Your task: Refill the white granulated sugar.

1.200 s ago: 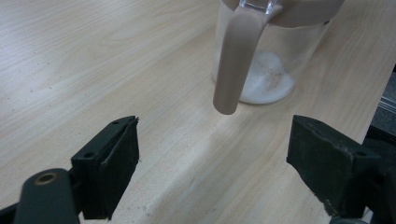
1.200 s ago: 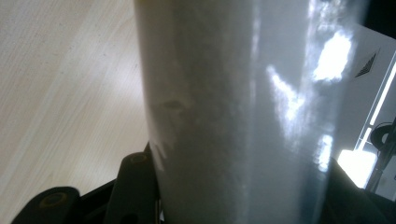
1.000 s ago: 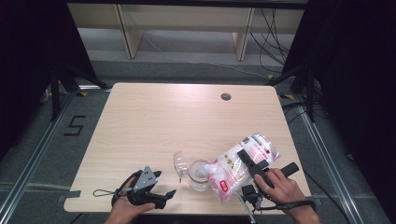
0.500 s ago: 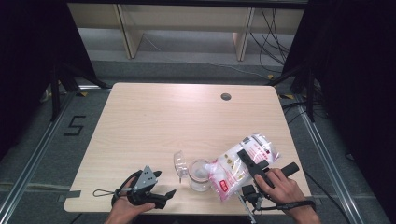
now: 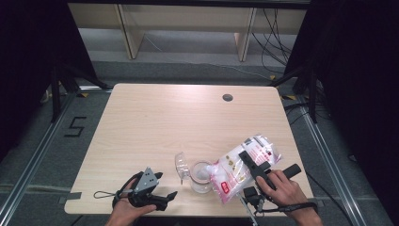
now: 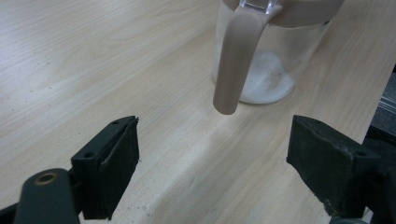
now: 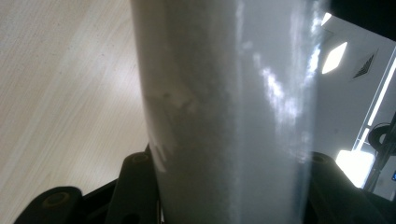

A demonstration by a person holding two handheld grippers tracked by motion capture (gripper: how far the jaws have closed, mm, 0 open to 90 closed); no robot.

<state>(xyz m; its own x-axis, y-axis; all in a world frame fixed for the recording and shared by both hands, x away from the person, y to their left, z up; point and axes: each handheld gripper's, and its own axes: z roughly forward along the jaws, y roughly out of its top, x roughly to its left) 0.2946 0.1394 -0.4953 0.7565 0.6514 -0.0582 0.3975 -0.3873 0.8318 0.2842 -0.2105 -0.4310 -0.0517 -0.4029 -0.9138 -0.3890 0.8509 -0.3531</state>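
right claw (image 5: 249, 165) pinching bag (image 5: 244, 165), tilting toward 8 o'clock over jar (image 5: 201, 176) | left claw (image 5: 164, 197) resting spread on worktop (image 5: 188, 122)

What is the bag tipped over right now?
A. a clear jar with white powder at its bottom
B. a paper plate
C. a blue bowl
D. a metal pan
A: the bag, held in the right tool, tilts with its low end at the mouth of the clear jar, which has white powder at its bottom.
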